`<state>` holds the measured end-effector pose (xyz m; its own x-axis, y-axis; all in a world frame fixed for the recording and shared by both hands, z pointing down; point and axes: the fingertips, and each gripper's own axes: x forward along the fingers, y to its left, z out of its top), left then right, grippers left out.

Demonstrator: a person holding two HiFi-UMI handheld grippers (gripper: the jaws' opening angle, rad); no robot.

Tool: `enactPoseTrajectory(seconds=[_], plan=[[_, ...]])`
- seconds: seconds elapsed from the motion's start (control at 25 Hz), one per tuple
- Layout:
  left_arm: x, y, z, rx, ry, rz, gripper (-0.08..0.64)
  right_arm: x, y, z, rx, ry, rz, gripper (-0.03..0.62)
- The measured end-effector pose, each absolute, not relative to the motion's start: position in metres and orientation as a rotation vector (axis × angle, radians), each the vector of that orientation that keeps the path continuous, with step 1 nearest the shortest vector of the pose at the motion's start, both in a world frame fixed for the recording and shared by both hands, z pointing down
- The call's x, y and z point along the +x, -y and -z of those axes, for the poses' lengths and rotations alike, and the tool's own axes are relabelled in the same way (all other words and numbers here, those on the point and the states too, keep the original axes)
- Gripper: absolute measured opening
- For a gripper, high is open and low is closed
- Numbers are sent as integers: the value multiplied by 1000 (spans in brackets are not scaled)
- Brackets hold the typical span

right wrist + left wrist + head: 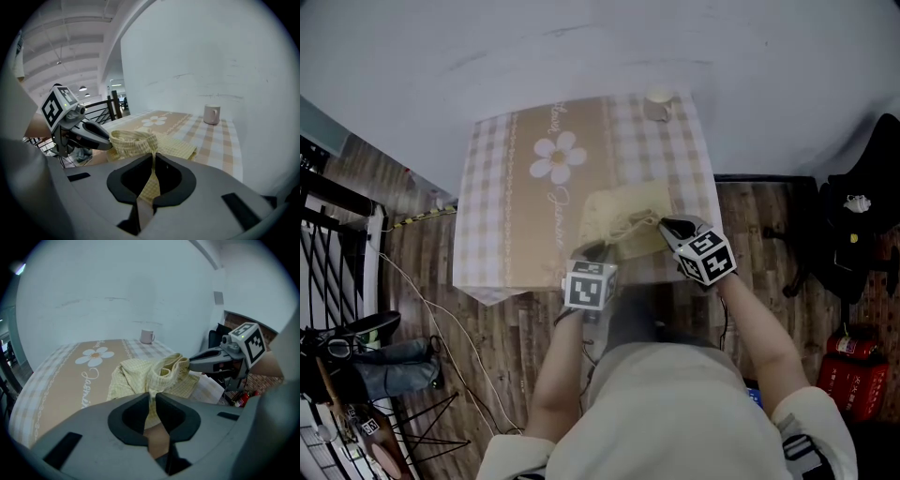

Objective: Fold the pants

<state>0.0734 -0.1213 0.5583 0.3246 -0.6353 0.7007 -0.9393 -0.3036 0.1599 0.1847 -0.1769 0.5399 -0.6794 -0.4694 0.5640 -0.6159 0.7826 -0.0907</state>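
Pale yellow checked pants (623,217) lie bunched on the near right part of a table under a checked cloth with a daisy print (516,206). My left gripper (598,251) is at the pants' near edge, shut on a fold of the fabric (154,380), which runs up between its jaws. My right gripper (667,228) is shut on the ribbed waistband end (136,140) at the pants' right side. Each gripper shows in the other's view, the right gripper (213,359) and the left gripper (82,133), both holding the same raised bunch of cloth.
A white mug (658,101) stands at the table's far right corner, close to the wall. A black chair (862,216) and red canisters (848,370) stand to the right on the wood floor. A dark rack (328,234) and a cable are at the left.
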Motion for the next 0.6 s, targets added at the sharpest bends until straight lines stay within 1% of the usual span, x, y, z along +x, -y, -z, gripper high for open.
enactPoseTrajectory(seconds=[0.08,0.12,0.16,0.2,0.44,0.6], plan=[[73,111,-562,2028,1381,-710,38,189,171,-545,829,2430,-375,15],[72,106,-564,2026,1381,-704,51,191,168,-546,841,2425,-381,15],[71,101,-566,2025,1380,-697,90,194,165,-547,852,2425,-394,15],[70,95,-568,2021,1379,-691,110,196,161,-547,862,2429,-412,15],[71,59,-553,1988,1419,-585,108,206,129,-543,912,2449,-466,26],[76,40,-538,1988,1460,-483,62,210,103,-531,958,2496,-492,26]])
